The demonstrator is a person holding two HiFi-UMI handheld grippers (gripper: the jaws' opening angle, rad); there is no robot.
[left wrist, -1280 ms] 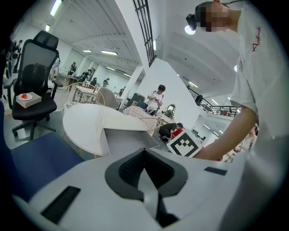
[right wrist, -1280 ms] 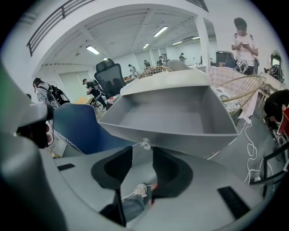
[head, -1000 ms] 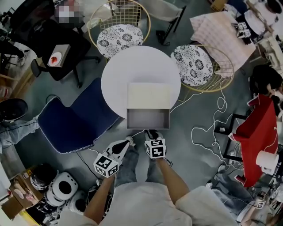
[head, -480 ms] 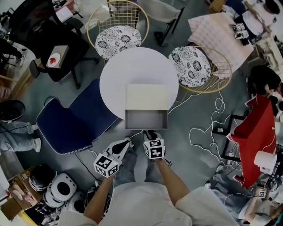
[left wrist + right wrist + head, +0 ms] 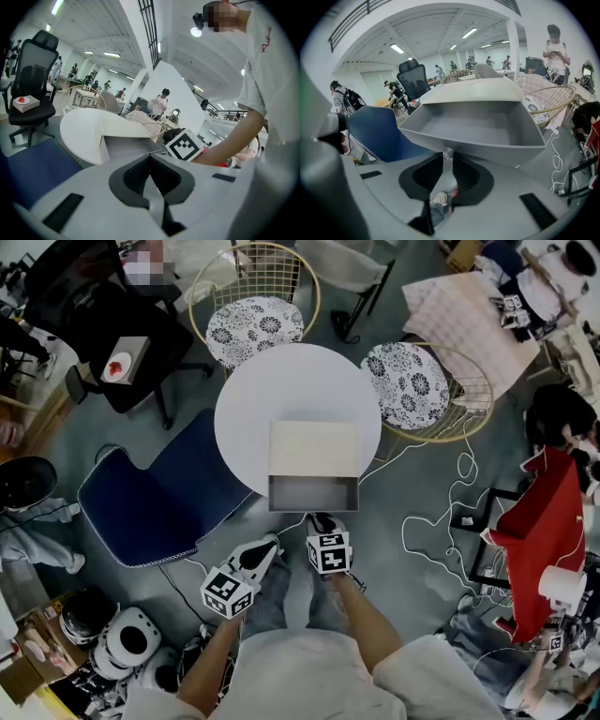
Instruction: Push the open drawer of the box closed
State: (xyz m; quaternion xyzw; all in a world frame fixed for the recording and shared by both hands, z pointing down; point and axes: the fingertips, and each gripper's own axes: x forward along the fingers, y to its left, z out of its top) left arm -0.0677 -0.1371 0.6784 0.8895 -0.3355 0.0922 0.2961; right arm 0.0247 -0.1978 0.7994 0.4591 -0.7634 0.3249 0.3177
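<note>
white table [image 5: 281, 390] is carrying the box [image 5: 314, 448]; right gripper [image 5: 448, 157] is pinching the drawer [image 5: 468, 126] knob [image 5: 448, 153] to push, left gripper [image 5: 150, 160] is hanging clenched, empty.

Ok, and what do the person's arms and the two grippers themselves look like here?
The left gripper and right gripper match: smooth pale grey moulded shells with dark rectangular slots, black pads lining the jaws, and a cube of black-and-white square markers on each. The person wears a white short-sleeved T-shirt, forearms bare.
</note>
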